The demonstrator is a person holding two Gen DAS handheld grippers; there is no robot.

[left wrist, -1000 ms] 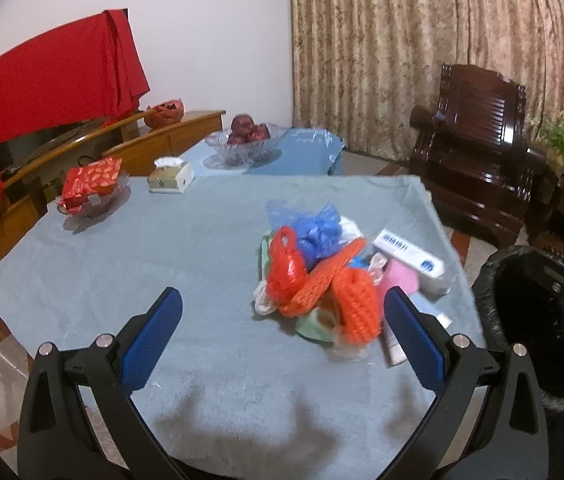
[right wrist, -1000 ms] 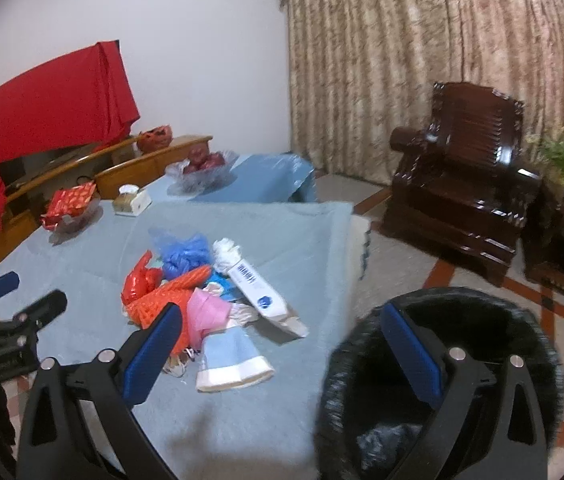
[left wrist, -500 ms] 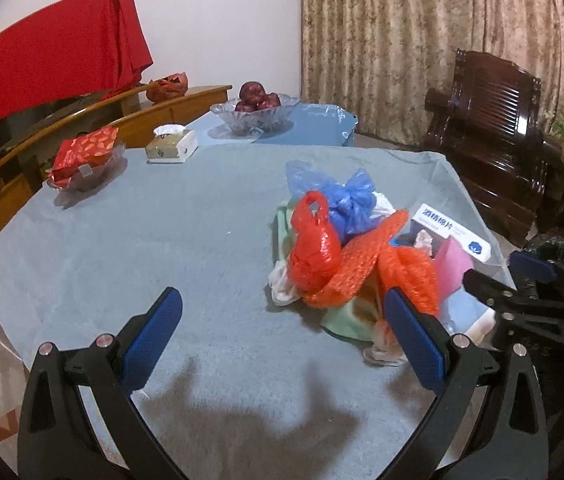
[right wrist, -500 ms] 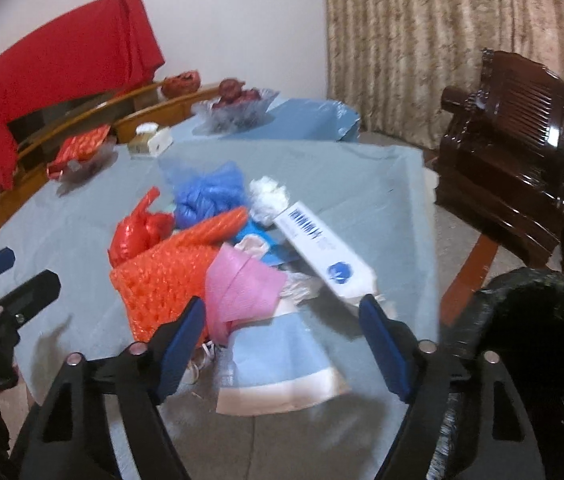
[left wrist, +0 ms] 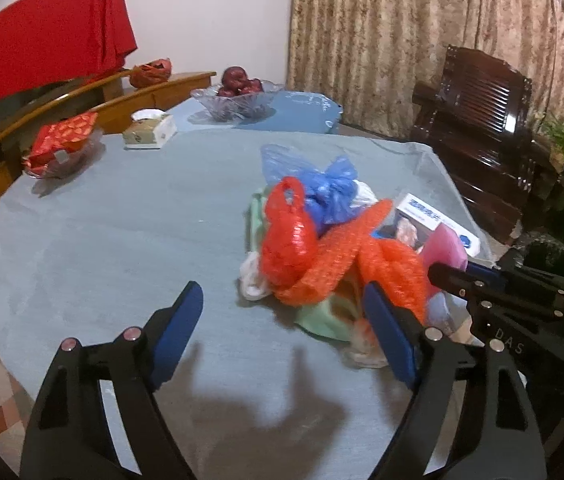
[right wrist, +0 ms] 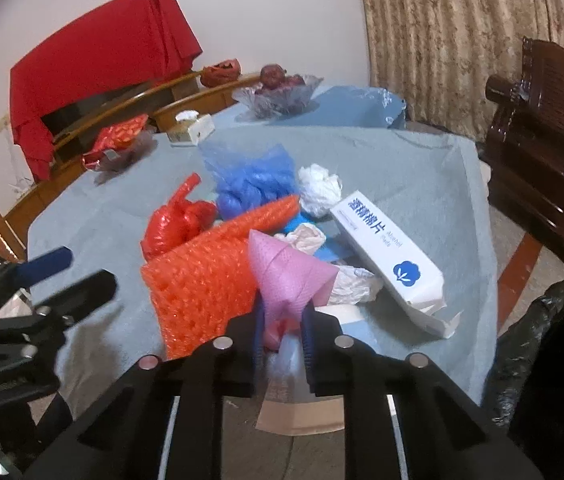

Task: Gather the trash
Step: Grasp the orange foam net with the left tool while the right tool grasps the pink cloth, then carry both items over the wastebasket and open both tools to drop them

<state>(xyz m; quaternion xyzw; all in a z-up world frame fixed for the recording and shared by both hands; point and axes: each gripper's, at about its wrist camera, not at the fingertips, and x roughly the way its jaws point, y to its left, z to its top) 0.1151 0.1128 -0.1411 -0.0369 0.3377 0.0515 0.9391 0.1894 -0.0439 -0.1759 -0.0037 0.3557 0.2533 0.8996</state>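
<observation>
Trash pile (right wrist: 266, 240): heaped at right side of blue-grey tablecloth (left wrist: 122, 240), near its edge.
Right gripper (right wrist: 282, 340): fingers pressed onto pink foam sheet (right wrist: 285, 276) at near edge of pile.
Left gripper (left wrist: 282, 332): fingers spread wide, hovering over cloth, nothing held.
Beside sheet: orange bubble wrap (right wrist: 202, 280) left, white alcohol-pad box (right wrist: 385, 244) right.
Bin (right wrist: 553, 340): black-lined, far right, off table.

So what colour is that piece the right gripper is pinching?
Pink, clearest in the right wrist view.
</observation>
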